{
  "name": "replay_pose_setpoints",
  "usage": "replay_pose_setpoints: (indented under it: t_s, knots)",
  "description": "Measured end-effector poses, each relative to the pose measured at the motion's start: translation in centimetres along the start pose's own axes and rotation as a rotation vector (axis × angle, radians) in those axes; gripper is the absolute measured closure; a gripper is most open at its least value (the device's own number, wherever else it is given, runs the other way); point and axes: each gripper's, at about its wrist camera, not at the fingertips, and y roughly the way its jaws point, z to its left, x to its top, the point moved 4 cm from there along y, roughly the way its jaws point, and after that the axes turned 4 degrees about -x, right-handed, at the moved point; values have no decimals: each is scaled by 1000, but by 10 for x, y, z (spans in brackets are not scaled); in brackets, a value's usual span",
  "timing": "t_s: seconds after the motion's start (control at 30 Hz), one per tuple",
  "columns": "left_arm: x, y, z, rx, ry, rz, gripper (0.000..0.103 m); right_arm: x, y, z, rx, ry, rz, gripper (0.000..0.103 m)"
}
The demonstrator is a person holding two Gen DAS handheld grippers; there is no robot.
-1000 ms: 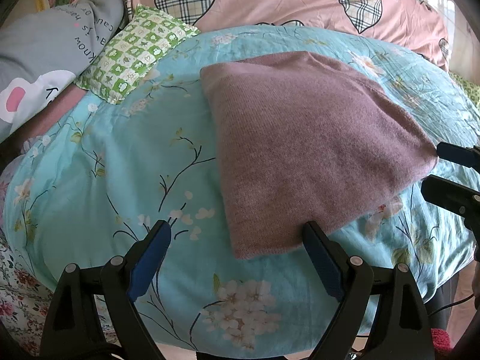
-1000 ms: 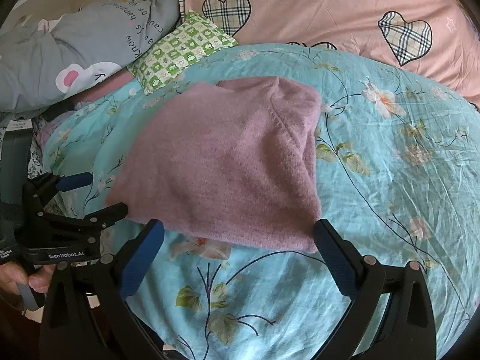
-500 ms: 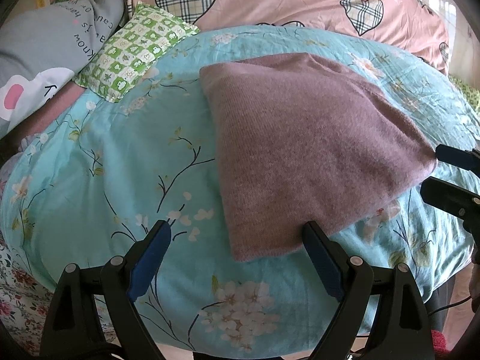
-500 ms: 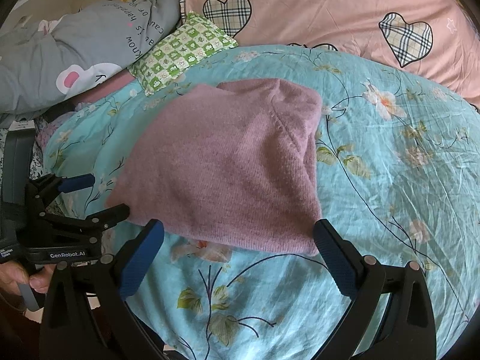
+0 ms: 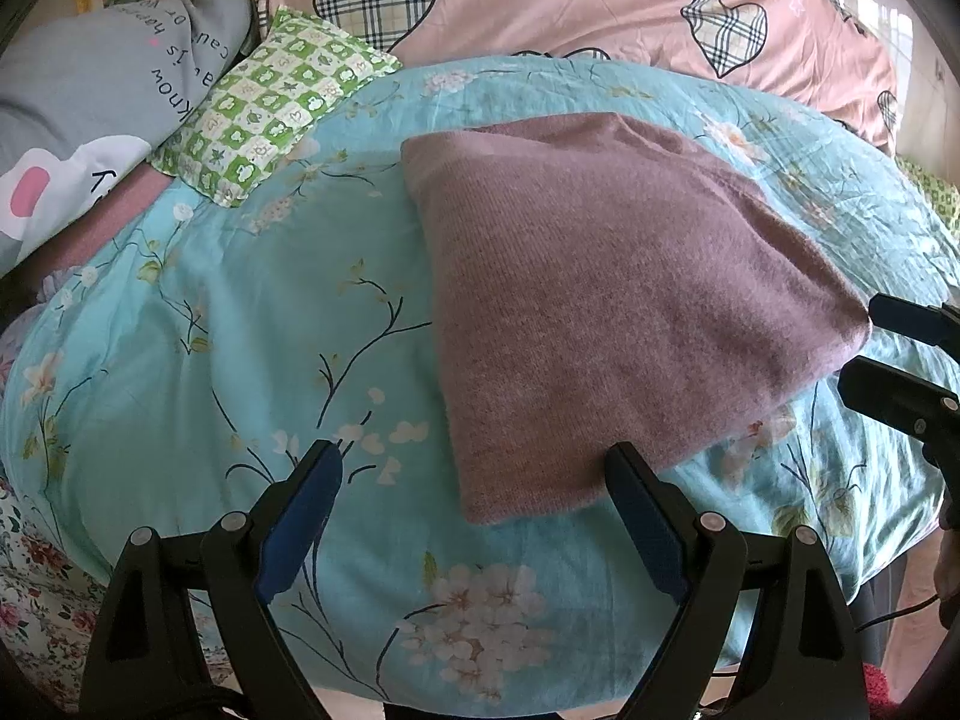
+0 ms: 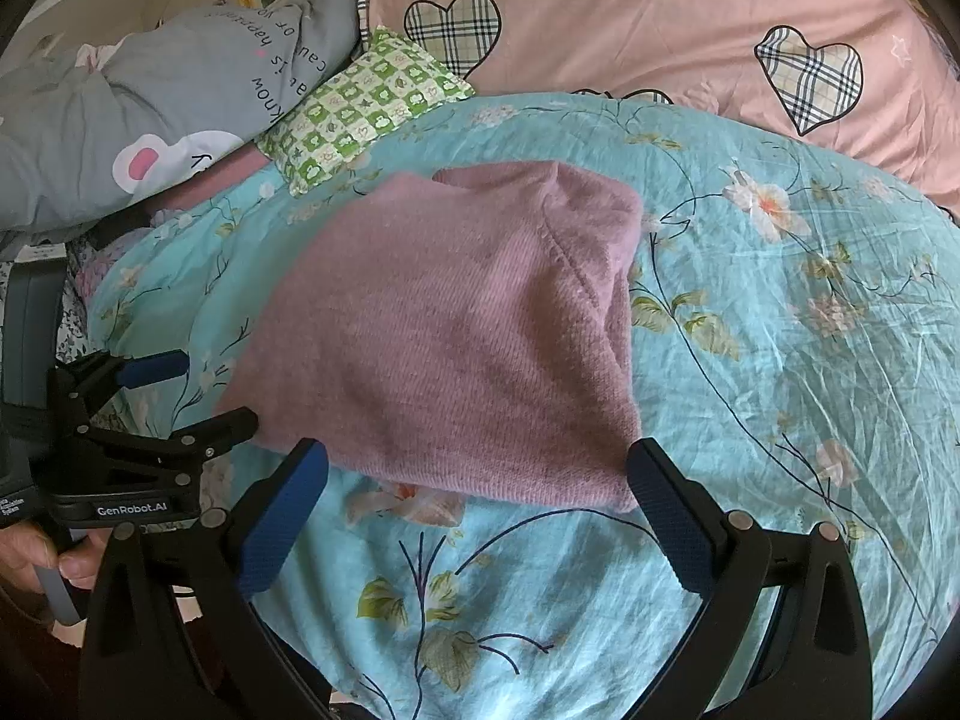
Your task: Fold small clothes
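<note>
A folded mauve knit sweater (image 5: 612,312) lies flat on a turquoise floral quilt (image 5: 228,324), its near hem lying at the tips of both grippers. In the left wrist view the left gripper (image 5: 474,480) hangs just above the quilt with its jaws spread wide and nothing between them; its right blue-padded finger (image 5: 645,531) sits at the sweater's near edge, though contact cannot be told, and the left finger (image 5: 300,519) is over bare quilt. The right gripper (image 5: 858,342) enters from the right edge of that view, its jaws parted either side of the sweater's right corner. In the right wrist view the right gripper (image 6: 480,471) is likewise wide open and empty, with its right finger (image 6: 675,525) at the sweater's (image 6: 456,330) near right corner. To the left there, the left gripper (image 6: 198,393) shows side-on, its black body printed "GenRobot.AI" in white, with a hand (image 6: 42,558) gripping its handle low at the left edge. Beyond the sweater, at the far left, a green-and-white checked pillow (image 6: 366,108) printed with small cartoon motifs rests against a grey cushion (image 6: 156,96) that carries upside-down lettering, of which "know", "is" and "happen" can be read, beside a white and pink cartoon patch. A pink cover with plaid hearts (image 6: 660,30) spans the far side.
</note>
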Motion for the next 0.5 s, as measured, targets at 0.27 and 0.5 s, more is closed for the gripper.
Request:
replay_pose_setpoints:
  t_s: [0.27,0.5]
  knots:
    - [1,-3,2,-6,1,-6,13,0,0,-1,1,-1,-2,3]
    - [2,-4,4,-6,0,-10,13,4,-4,2,-7,7,-13,3]
